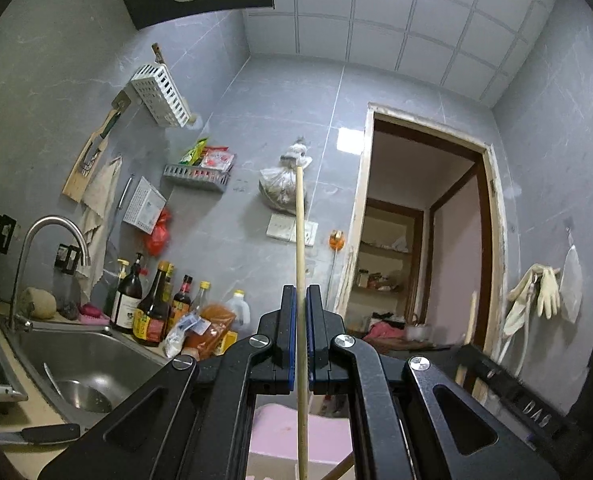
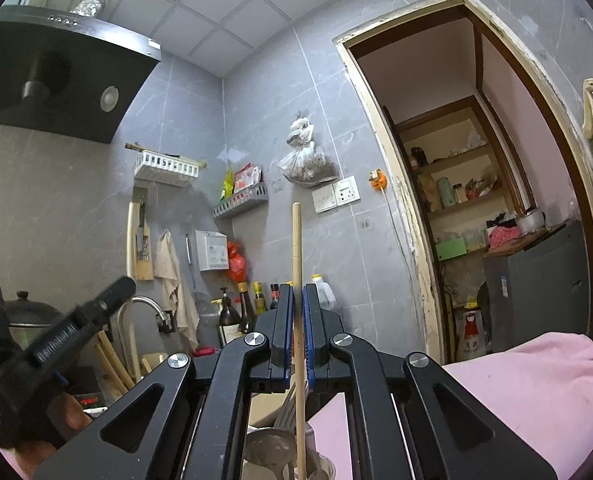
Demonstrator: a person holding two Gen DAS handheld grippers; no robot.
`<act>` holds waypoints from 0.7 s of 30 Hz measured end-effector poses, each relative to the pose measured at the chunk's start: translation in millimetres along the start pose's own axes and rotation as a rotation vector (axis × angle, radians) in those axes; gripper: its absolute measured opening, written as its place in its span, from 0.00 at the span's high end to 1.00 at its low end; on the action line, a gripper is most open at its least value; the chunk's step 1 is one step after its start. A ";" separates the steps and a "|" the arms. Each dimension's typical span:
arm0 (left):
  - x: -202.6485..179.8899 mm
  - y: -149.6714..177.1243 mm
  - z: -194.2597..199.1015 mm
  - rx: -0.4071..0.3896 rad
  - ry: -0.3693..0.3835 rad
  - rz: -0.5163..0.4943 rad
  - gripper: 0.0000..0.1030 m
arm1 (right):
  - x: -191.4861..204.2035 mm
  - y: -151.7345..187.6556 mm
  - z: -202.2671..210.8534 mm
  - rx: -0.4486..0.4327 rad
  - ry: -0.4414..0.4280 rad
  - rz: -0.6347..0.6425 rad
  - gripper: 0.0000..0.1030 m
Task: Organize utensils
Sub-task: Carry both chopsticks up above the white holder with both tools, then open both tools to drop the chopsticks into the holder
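Each gripper is clenched on a wooden chopstick held upright at frame centre — left gripper (image 1: 301, 292) on one chopstick (image 1: 299, 240), right gripper (image 2: 298, 292) on another chopstick (image 2: 296, 248). Neither looks stowed yet; below the right one, a utensil holder (image 2: 280, 452) with metal cutlery — apparently partway through.

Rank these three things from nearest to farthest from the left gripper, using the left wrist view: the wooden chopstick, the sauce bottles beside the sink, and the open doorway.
1. Wooden chopstick: clamped upright between the jaws of the left gripper.
2. Sauce bottles: on the counter to the left, beside the sink.
3. Open doorway: in the far wall, to the right.
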State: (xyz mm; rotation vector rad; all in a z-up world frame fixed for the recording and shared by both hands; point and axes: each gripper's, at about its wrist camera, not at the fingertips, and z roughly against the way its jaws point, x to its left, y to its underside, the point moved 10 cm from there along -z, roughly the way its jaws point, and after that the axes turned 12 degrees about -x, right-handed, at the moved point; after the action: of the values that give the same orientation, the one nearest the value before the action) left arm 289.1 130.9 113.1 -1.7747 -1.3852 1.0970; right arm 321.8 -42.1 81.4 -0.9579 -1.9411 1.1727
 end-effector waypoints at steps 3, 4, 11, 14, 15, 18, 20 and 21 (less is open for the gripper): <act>-0.6 2.1 1.5 -0.018 -0.009 0.002 0.97 | -0.1 1.7 0.4 0.003 0.001 0.002 0.97; -0.7 1.8 2.5 -0.024 -0.010 0.002 0.97 | -0.2 2.7 0.5 0.005 0.001 0.004 0.97; 0.6 0.9 8.0 -0.028 -0.016 0.021 0.97 | -0.3 6.6 -1.3 0.015 0.005 0.004 0.97; 0.4 0.8 7.8 -0.026 -0.016 0.022 0.97 | -1.4 7.2 -0.6 0.012 0.006 0.002 0.97; 1.1 1.4 8.2 -0.020 -0.015 0.027 0.97 | -1.3 7.8 -0.9 0.014 0.006 0.003 0.97; 4.2 2.8 8.7 -0.003 -0.023 0.043 0.96 | -1.2 10.7 0.2 0.023 0.002 0.006 0.97; 4.3 3.9 9.3 0.015 -0.029 0.050 0.97 | -1.9 12.0 1.0 0.029 0.001 0.001 0.97; 4.6 4.6 9.6 0.029 -0.035 0.054 0.97 | -2.4 13.4 1.0 0.035 0.001 -0.004 0.97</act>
State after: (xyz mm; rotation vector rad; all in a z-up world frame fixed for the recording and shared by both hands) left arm 283.1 134.1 103.7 -1.7896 -1.3421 1.1758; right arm 325.5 -40.2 68.4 -0.9361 -1.9148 1.1996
